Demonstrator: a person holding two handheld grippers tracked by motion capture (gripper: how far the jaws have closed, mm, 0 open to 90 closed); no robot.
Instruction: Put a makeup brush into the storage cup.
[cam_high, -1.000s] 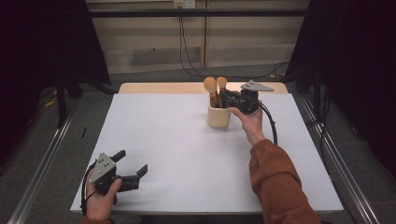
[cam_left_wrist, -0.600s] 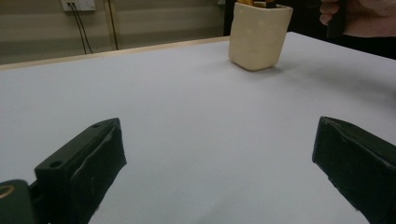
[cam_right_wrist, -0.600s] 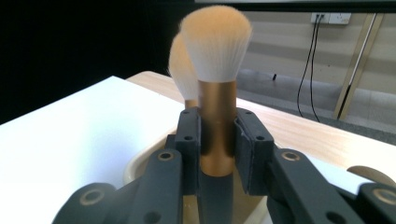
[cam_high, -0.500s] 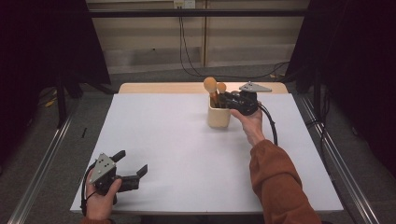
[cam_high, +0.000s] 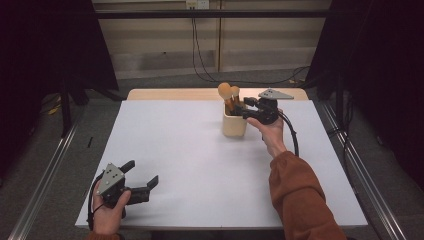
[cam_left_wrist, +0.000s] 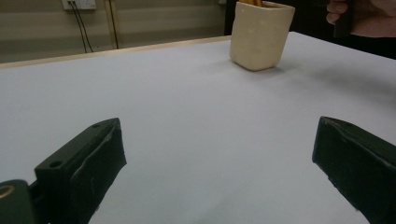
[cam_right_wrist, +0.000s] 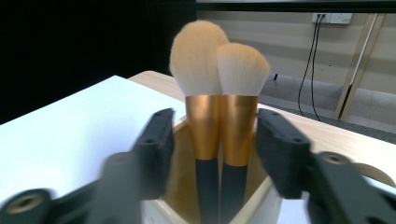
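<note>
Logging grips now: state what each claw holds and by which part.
Nothing is held. The right claw, just opening, straddles the two brushes in the cup without pressing; the left claw is open.

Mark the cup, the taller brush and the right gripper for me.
cup (cam_high: 234, 126), high view, front wall.
taller brush (cam_right_wrist: 198, 58), right gripper view, bristle head.
right gripper (cam_right_wrist: 215, 140), right gripper view, gap midway between fingertips.

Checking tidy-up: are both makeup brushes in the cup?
In: two gold-handled makeup brushes stand upright inside the cream cup.
</note>
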